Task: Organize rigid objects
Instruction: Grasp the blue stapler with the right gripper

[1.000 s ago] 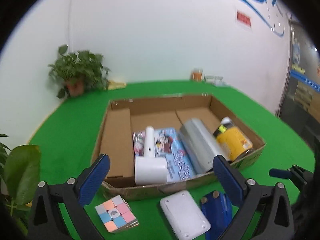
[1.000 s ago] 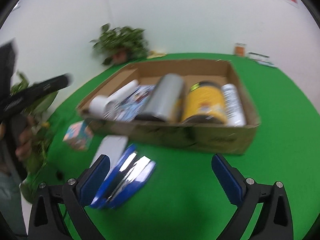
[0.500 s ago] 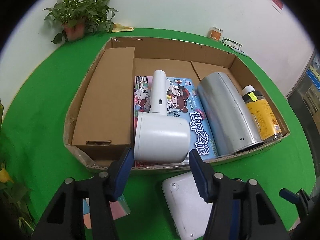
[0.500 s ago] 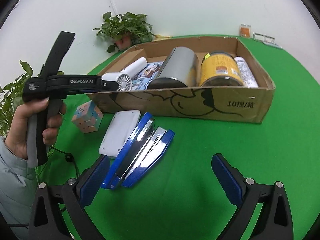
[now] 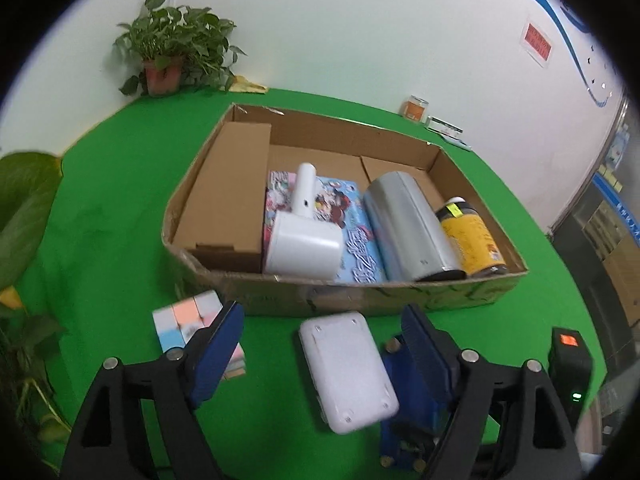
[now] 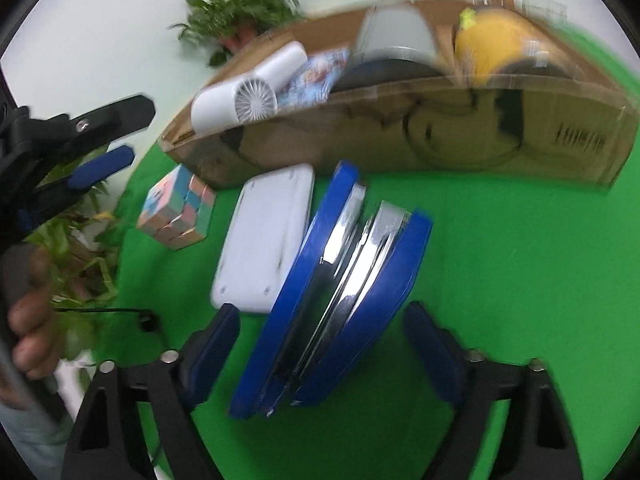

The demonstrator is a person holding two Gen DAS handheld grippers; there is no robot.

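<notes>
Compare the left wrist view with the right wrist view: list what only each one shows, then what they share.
Only the left wrist view shows the plain brown carton lying inside the cardboard box, and an orange jar by the wall. Only the right wrist view shows a hand gripping the left gripper's handle, and the stapler in full. Both show the white case, the pastel cube, the white fan, the silver cylinder, the yellow can and the potted plant.

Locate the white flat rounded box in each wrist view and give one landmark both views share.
Left wrist: white flat box lies low centre on the green cloth, between the left gripper's fingers.
Right wrist: white flat box sits left of centre, against the blue stapler.
Shared landmark: pastel puzzle cube, beside it.
</notes>
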